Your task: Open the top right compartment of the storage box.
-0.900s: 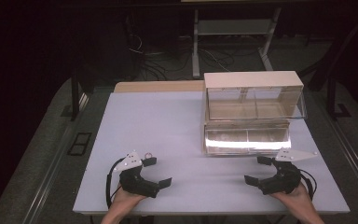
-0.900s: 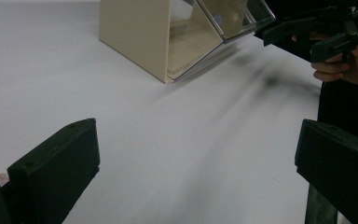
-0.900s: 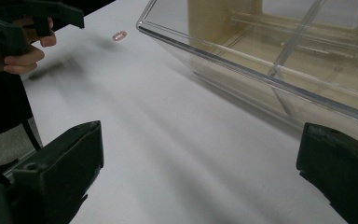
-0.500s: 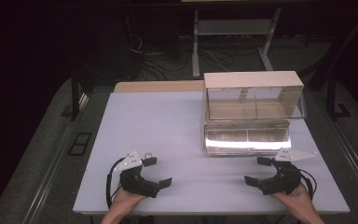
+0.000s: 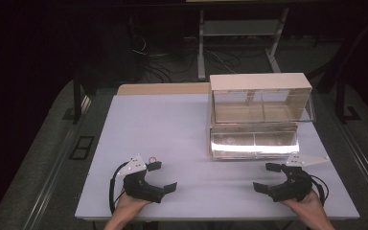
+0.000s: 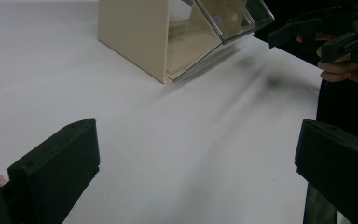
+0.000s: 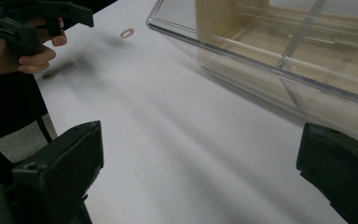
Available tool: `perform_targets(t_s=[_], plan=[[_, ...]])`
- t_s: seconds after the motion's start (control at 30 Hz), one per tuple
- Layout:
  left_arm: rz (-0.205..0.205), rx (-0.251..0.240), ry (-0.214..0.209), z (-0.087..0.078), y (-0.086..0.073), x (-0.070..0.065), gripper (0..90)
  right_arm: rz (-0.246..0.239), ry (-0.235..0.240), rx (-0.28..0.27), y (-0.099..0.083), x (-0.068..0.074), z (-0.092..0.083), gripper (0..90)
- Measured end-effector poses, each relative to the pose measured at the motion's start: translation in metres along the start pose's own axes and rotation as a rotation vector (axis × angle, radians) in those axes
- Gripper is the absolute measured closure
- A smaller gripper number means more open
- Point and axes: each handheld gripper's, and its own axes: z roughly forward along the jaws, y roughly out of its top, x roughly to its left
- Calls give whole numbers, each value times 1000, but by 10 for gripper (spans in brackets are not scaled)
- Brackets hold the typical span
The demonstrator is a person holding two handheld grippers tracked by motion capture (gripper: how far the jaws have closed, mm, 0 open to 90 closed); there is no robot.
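Observation:
A beige cabinet (image 5: 260,82) with two clear tilt-out bins stands at the right back of the white table (image 5: 163,124). Its lower bin (image 5: 254,143) is tipped forward, and both bins look empty. My left gripper (image 5: 162,176) rests at the front left of the table, open, with nothing between its jaws. My right gripper (image 5: 264,177) rests at the front right, just before the lower bin, open and empty too. A small ring (image 5: 152,160) lies on the table by the left gripper. The left gripper view has the cabinet (image 6: 135,37) ahead; the right gripper view has the clear bin (image 7: 284,60) and the ring (image 7: 127,32).
A metal rack (image 5: 239,28) and cables stand on the dark floor behind the table. A wooden board edge (image 5: 163,88) runs along the table's back. Bare white tabletop lies between the two grippers.

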Motion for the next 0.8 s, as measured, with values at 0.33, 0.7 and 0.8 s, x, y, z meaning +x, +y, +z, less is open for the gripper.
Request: perform_targets(t_s=[0.33,0.7,0.8], plan=[[6,-3,0,0,0,-1,0,-7,-14,18,8,3,-4,3],[-2,0,6,0,0,-1,0,-9,-14,38,18,2,-15,3],[-2,-3,6,0,0,-1,0,-14,-13,41,21,2,-18,3]])
